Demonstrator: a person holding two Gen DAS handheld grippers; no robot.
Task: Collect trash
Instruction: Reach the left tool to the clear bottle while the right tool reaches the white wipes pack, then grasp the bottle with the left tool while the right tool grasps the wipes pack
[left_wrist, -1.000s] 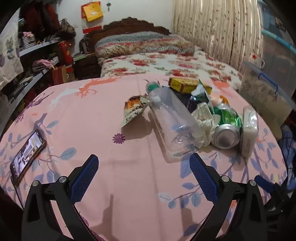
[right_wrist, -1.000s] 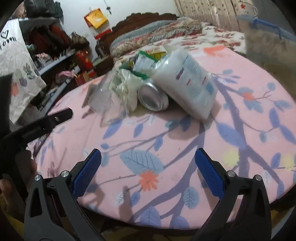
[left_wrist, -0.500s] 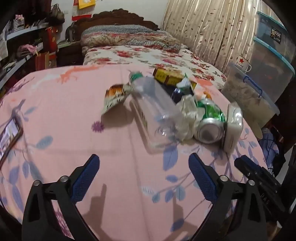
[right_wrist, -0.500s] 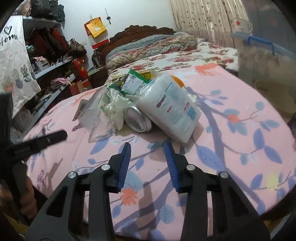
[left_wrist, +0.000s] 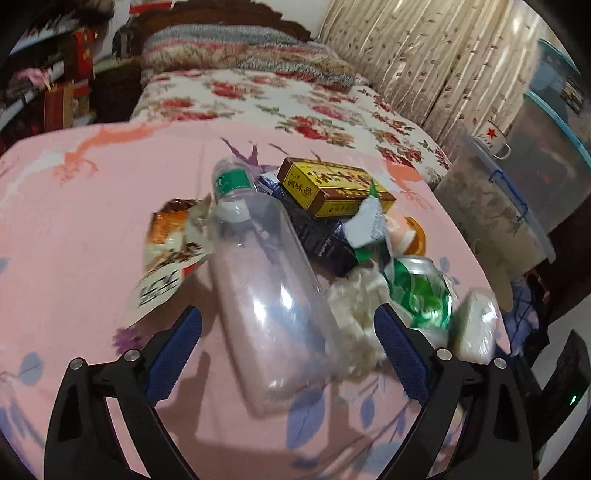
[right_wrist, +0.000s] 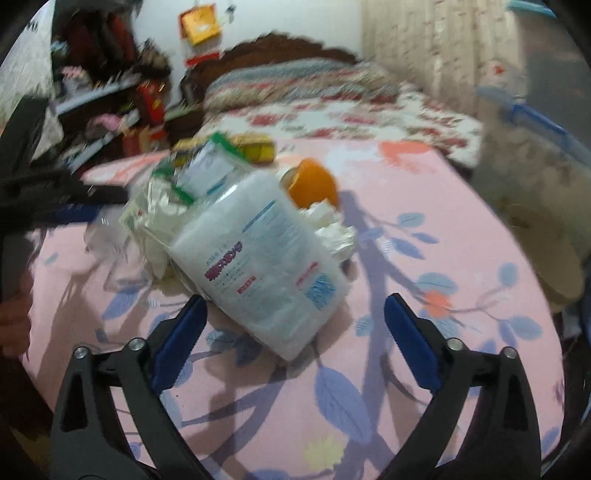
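Observation:
A pile of trash lies on the pink flowered tablecloth (left_wrist: 74, 221). In the left wrist view a clear plastic bottle (left_wrist: 266, 288) with a green label lies lengthwise between the fingers of my open left gripper (left_wrist: 288, 354). Beside it are a snack wrapper (left_wrist: 166, 254), a yellow box (left_wrist: 332, 188), crumpled tissue (left_wrist: 354, 314), a green can (left_wrist: 421, 291) and a white packet (left_wrist: 474, 325). In the right wrist view my open right gripper (right_wrist: 295, 343) flanks the near end of the white tissue packet (right_wrist: 266, 266). An orange cup (right_wrist: 314, 184) lies behind it.
A bed (left_wrist: 258, 96) with a floral cover stands behind the table. Plastic storage bins (left_wrist: 498, 206) with a mug (left_wrist: 493, 138) on top stand at the right. Cluttered shelves (right_wrist: 103, 103) are at the left. The left gripper's arm (right_wrist: 44, 199) shows at the left of the right wrist view.
Both grippers have moved forward to the pile. The right gripper narrowed half a second ago and is wide open again. The left gripper now straddles the bottle.

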